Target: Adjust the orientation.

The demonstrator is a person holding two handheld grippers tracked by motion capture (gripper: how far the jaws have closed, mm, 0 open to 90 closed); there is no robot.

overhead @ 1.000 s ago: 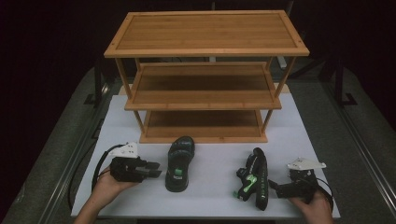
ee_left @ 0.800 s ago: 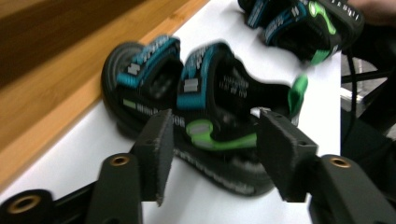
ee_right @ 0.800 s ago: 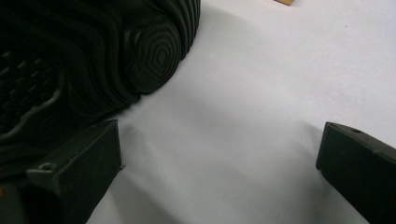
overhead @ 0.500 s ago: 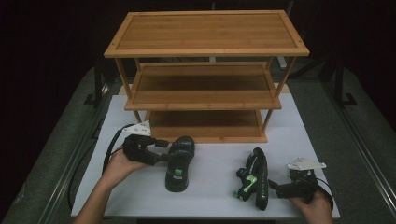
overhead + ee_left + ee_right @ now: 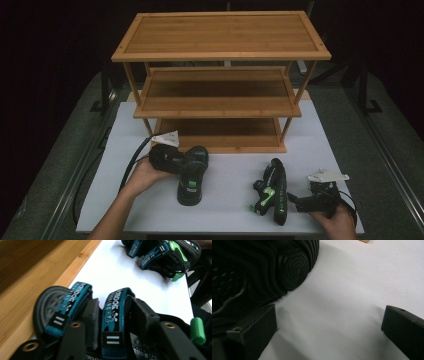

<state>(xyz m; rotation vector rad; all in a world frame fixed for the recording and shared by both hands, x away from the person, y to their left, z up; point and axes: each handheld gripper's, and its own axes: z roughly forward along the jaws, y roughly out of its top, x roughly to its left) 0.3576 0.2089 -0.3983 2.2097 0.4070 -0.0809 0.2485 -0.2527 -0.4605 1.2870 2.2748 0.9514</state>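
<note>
Left gripper (image 5: 112,340) jaws straddle a strap of the left sandal (image 5: 191,172) beside the rack's (image 5: 220,145) edge; whether clenched, cannot tell. Right gripper (image 5: 329,325) released on bare table (image 5: 352,290) beside the right sandal's (image 5: 257,272) sole.

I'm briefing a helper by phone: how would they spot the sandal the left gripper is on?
Start at the bamboo shelf rack. On the white table before its left leg stands the upright sandal, teal straps up. The other sandal lies on its side.

A: Sandals? Two: upright one (image 5: 191,175), one on its side (image 5: 272,196).
B: Racks? One bamboo rack (image 5: 220,75), three shelves.
A: Grippers? Two: left gripper (image 5: 186,161), right gripper (image 5: 295,201). One white worktop (image 5: 330,150).
</note>
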